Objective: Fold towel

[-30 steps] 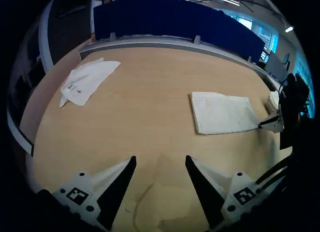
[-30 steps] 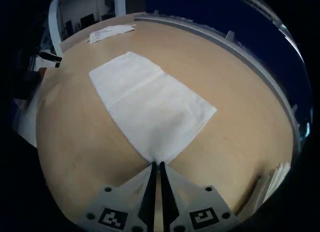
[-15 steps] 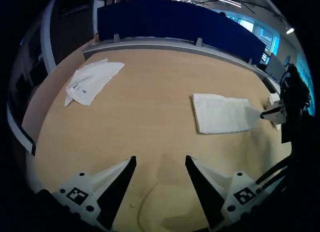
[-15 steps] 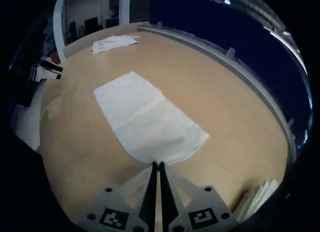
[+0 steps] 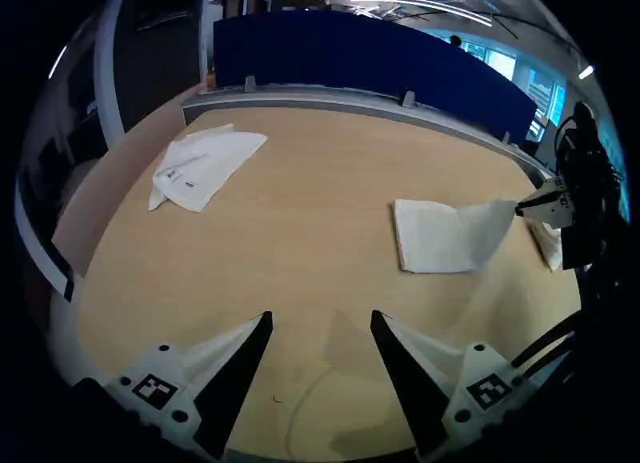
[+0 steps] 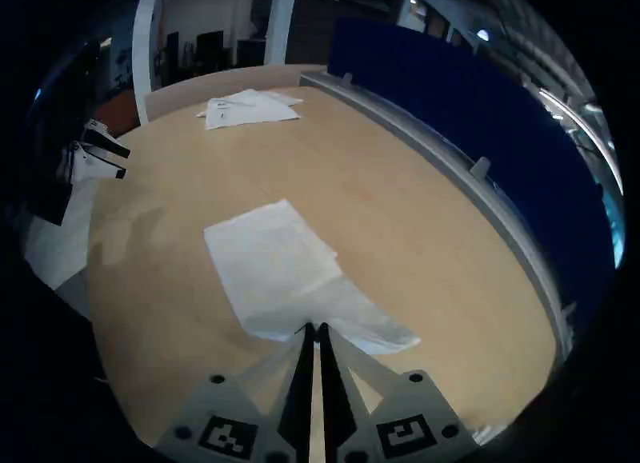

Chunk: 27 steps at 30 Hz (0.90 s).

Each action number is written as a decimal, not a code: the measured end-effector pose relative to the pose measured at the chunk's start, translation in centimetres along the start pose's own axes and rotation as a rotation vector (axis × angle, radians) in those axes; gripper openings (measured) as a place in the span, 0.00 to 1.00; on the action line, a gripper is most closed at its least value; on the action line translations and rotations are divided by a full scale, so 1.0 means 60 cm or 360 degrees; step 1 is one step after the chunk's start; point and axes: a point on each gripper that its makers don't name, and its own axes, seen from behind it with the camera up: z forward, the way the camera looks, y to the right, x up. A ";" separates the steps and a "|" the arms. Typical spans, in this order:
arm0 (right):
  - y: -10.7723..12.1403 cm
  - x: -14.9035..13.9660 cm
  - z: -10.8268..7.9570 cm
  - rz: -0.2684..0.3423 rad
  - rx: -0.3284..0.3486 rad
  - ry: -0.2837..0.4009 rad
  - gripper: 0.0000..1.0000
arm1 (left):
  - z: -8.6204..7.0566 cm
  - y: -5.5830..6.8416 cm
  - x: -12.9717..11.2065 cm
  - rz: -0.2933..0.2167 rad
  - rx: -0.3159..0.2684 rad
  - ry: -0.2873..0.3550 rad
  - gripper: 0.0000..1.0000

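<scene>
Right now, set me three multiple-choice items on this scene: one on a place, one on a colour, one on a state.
1. Where on the table does the second towel lie, in the left gripper view?
A) near the far left corner
B) at the near edge
C) hanging off the right side

2. What colour is the partition behind the table?
A) red
B) dark blue
C) green

3. How is the right gripper?
A) wide open above bare wood
B) shut on a corner of the near towel
C) lying flat on the table

Answers: A, it sits far left by the table's back edge; B, the screen is dark blue; B, both fingers pinch the raised corner.
</scene>
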 end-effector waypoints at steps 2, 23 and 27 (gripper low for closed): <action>-0.003 0.017 0.003 -0.0021 0.0008 0.0018 0.05 | -0.004 -0.003 -0.001 -0.0010 0.0002 0.0002 0.91; -0.076 0.110 0.064 -0.0188 0.0146 0.0052 0.05 | -0.038 -0.033 0.016 -0.0113 0.0035 0.0070 0.91; -0.108 0.119 0.092 -0.0228 0.0208 0.0033 0.05 | -0.052 -0.044 0.014 -0.0146 0.0050 0.0083 0.91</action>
